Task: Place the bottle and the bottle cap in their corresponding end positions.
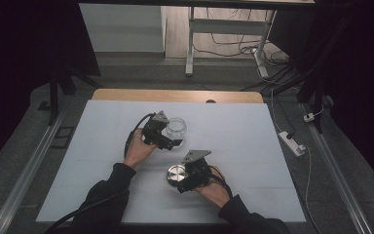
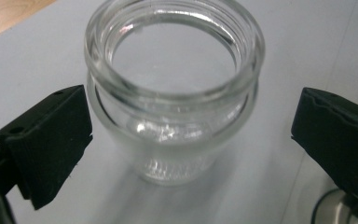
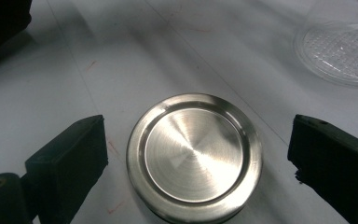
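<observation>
A clear glass jar (image 1: 176, 127) (image 2: 172, 93) stands upright and lidless on the white table mat (image 1: 102, 161). My left gripper (image 1: 168, 139) (image 2: 186, 140) is open around it, both pads (image 2: 51, 140) clear of the glass. A round brushed-metal lid (image 1: 177, 175) (image 3: 194, 156) lies flat on the mat nearer the person. My right gripper (image 1: 185, 183) (image 3: 198, 163) straddles it, open, with gaps between the lid's rim and each pad (image 3: 70, 163). In the right gripper view the jar's base (image 3: 340, 53) shows at the top right.
The mat covers a wooden table whose bare far edge (image 1: 175, 95) shows. Beyond it are a desk frame (image 1: 190, 44), floor cables and a power strip (image 1: 292, 143) at the right. Dark curtains stand on both sides.
</observation>
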{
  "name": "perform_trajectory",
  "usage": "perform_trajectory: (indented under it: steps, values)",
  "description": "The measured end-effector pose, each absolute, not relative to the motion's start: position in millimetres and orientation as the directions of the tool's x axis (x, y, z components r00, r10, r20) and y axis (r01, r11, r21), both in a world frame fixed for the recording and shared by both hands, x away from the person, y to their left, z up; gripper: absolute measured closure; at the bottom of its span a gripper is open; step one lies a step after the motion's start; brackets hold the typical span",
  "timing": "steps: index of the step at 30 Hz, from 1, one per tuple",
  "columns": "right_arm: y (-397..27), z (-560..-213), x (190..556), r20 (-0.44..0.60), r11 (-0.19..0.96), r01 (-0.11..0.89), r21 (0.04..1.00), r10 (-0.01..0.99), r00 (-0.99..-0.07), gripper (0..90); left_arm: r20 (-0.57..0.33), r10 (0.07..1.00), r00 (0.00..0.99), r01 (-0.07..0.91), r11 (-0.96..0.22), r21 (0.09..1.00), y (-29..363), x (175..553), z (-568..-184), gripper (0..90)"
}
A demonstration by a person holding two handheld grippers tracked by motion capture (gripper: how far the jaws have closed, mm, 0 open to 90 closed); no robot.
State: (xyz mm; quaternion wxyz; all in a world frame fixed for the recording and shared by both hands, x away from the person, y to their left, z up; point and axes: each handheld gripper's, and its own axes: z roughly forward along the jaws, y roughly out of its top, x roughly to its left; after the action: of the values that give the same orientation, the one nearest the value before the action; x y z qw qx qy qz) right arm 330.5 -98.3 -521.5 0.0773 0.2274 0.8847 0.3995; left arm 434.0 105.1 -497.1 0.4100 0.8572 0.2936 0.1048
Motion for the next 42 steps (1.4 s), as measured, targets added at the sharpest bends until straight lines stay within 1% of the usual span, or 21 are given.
perform_trajectory:
  steps: [3, 7, 16, 22, 27, 31, 42]
  values:
    - [-101, -519, 331, 0.053, 0.573, 0.342, 0.745, 0.460, -0.887, 4.2, -0.065, 0.589, 0.805, 0.422, -0.493, 0.761, 110, 429, -496, 0.0]
    - [-104, -517, 331, 0.062, 0.566, 0.346, 0.749, 0.460, -0.886, 4.1, -0.092, 0.597, 0.797, 0.442, -0.474, 0.761, 116, 423, -495, 0.0]
    - [-110, -513, 332, 0.080, 0.559, 0.359, 0.748, 0.461, -0.884, 2.4, -0.119, 0.585, 0.802, 0.454, -0.469, 0.757, 128, 408, -496, 0.0]
    - [-113, -511, 331, 0.073, 0.563, 0.358, 0.745, 0.464, -0.883, 1.0, -0.126, 0.573, 0.810, 0.451, -0.471, 0.758, 135, 398, -495, 0.0]
    - [-116, -508, 331, 0.069, 0.561, 0.355, 0.748, 0.466, -0.882, 0.4, -0.160, 0.560, 0.813, 0.461, -0.451, 0.764, 142, 389, -494, 0.0]
    - [-120, -507, 331, 0.060, 0.560, 0.347, 0.752, 0.466, -0.883, 0.0, -0.150, 0.558, 0.816, 0.458, -0.466, 0.757, 146, 381, -493, 0.0]
    - [-129, -502, 331, 0.049, 0.545, 0.341, 0.766, 0.479, -0.876, 0.0, -0.172, 0.548, 0.819, 0.465, -0.456, 0.759, 155, 355, -494, 0.0]
